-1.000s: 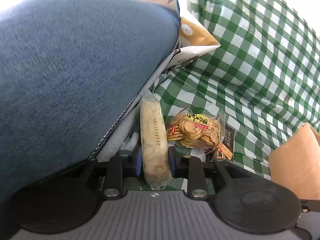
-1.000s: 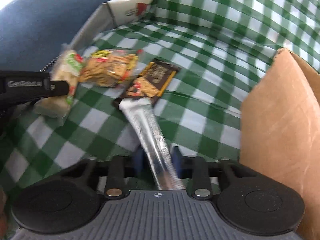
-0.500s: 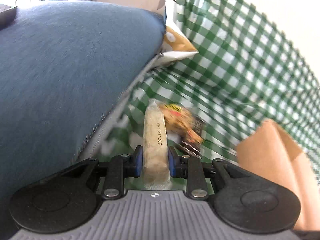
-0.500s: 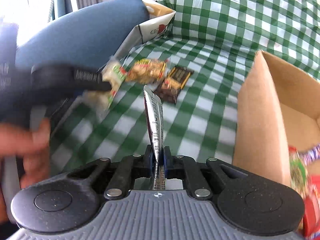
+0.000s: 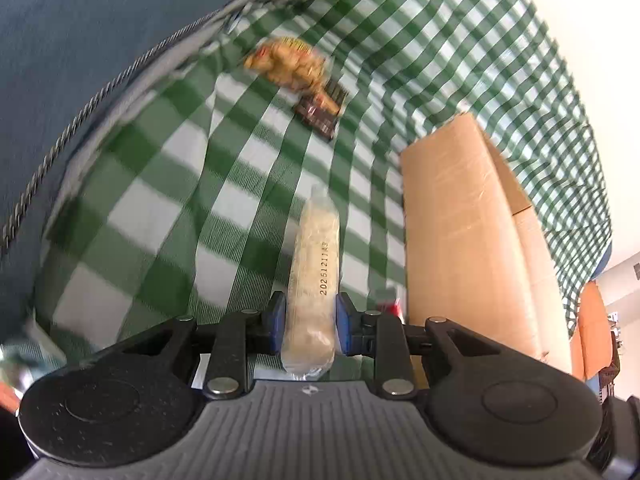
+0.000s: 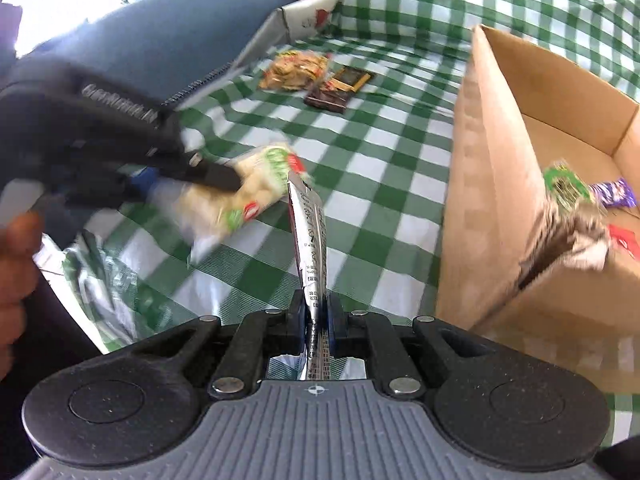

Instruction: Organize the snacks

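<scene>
My left gripper is shut on a pale cracker pack in clear wrap with a printed date, held above the green checked cloth. In the right wrist view that same gripper appears at the left with the pack, blurred. My right gripper is shut on a thin silver sachet that stands up between the blue pads. An open cardboard box sits to the right with several snacks inside. A clear bag of small crackers and a dark chocolate pack lie farther back.
A blue cushion rises along the left. A white printed carton leans at the back by the cushion. A person's hand holds the left gripper. A crumpled clear-and-green wrapper lies near the front left.
Both grippers have swung right, away from the cushion toward the cardboard box, each carrying its snack. The cracker bag and chocolate pack now lie farther off. The box's inside has come into the right wrist view.
</scene>
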A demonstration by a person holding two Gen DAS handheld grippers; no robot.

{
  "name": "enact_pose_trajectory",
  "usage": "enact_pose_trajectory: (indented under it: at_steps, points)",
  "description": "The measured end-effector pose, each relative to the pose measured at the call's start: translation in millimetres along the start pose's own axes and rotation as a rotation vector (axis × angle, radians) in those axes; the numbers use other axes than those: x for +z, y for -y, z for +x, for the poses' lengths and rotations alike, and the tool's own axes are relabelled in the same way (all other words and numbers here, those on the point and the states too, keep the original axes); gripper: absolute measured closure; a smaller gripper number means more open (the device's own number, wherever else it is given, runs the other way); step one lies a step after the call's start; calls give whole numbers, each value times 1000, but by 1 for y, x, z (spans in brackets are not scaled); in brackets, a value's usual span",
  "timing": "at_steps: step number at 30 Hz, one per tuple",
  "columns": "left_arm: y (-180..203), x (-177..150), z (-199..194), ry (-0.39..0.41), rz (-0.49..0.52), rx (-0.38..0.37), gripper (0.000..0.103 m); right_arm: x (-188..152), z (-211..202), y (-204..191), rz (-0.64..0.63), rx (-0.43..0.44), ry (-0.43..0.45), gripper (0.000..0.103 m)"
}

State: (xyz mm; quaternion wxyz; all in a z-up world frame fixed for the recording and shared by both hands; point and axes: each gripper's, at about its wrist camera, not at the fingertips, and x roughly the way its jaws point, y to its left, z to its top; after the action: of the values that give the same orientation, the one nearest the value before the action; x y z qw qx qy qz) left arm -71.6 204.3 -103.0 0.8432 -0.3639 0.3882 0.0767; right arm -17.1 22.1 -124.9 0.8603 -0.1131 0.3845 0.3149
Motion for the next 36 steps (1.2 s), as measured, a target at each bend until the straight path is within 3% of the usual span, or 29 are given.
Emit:
enact_pose_trajectory:
  at_steps: [5, 12, 21, 27, 36]
  points:
    - [11, -11, 0, 61, 37, 103, 72, -6, 12, 15, 44, -72, -15, 92]
    - [12, -9, -5, 144, 73, 201, 56, -7, 15, 26, 84, -41, -11, 89]
    - [36, -18, 6, 113, 232, 246, 36, -9, 11, 27, 77, -13, -26, 83]
    - [48, -26, 19, 99, 343, 293, 36, -12, 10, 25, 50, -8, -28, 78]
    - [45, -23, 21, 93, 322, 289, 36, -10, 12, 24, 41, 16, -33, 66]
